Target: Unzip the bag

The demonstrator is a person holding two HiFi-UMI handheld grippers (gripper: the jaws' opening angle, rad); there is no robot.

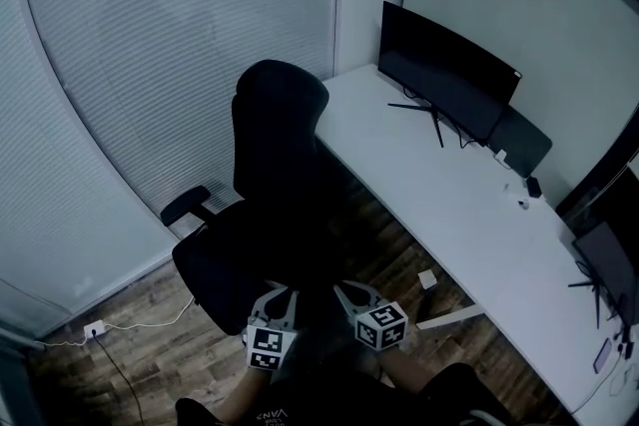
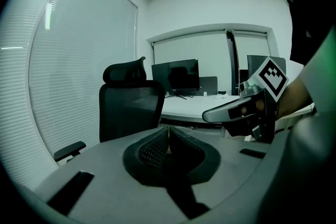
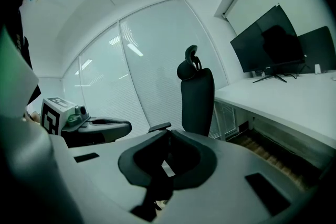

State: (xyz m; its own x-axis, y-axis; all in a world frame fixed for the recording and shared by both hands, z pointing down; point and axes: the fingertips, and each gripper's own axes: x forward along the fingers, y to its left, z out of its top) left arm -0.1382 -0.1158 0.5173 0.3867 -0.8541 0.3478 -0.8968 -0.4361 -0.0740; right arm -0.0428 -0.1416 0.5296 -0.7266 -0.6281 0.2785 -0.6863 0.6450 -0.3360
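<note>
black office chair point(image 1: 270, 205) left of centre, its back toward the blinds point(image 1: 150, 45). the seat is too dark to pick out the bag. left gripper point(image 1: 280, 296) at the seat's near edge, jaws clenched together, nothing seen between them. right gripper point(image 1: 351, 294) just beside it, jaws also together, with a small pale sliver low between the pads; cannot tell what it is. white desk point(image 1: 469, 214) with monitor point(image 1: 444, 80) at right.
</note>
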